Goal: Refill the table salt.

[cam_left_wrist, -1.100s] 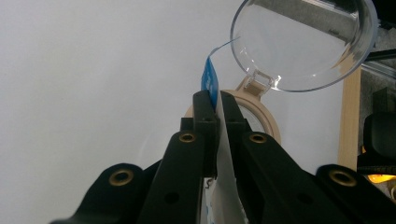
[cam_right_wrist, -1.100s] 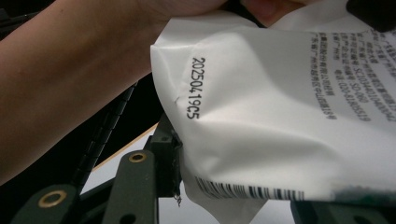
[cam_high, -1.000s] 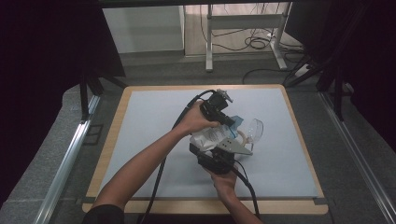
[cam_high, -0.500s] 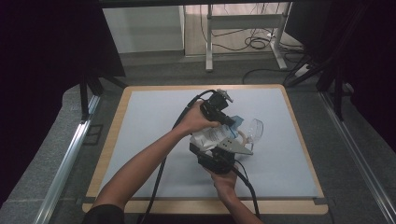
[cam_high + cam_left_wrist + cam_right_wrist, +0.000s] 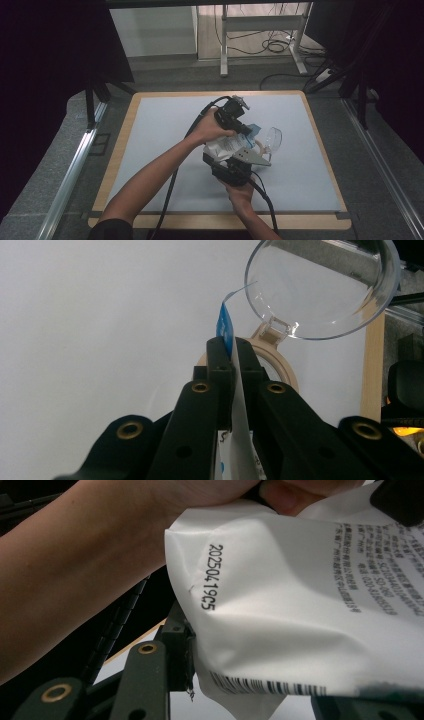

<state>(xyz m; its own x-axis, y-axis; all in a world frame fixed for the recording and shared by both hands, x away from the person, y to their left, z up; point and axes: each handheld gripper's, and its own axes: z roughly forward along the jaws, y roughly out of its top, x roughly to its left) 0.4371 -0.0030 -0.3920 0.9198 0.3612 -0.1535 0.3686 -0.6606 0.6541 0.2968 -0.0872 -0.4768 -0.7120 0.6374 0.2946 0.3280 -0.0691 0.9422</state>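
White printed plastic pouch (image 5: 226,146) sits mid-counter (image 5: 150,130), pinched at its blue top edge by my left fingers (image 5: 233,347) and clamped lower down by my right fingers (image 5: 182,645). I'd tear steadily, aiming toward the clear open-lidded jar (image 5: 270,140) at three o'clock; its contents I can't tell.

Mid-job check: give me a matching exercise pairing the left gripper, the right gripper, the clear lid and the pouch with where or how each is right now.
Things:
1. left gripper
2. right gripper
3. clear lid
4. white pouch

States:
A. flipped open on its hinge, past the jaws
B. held between both grippers above the mat
C. shut on the pouch's blue-edged end
D. gripping the pouch's barcode end, nearest the person

Pairs: 1-C, 2-D, 3-A, 4-B
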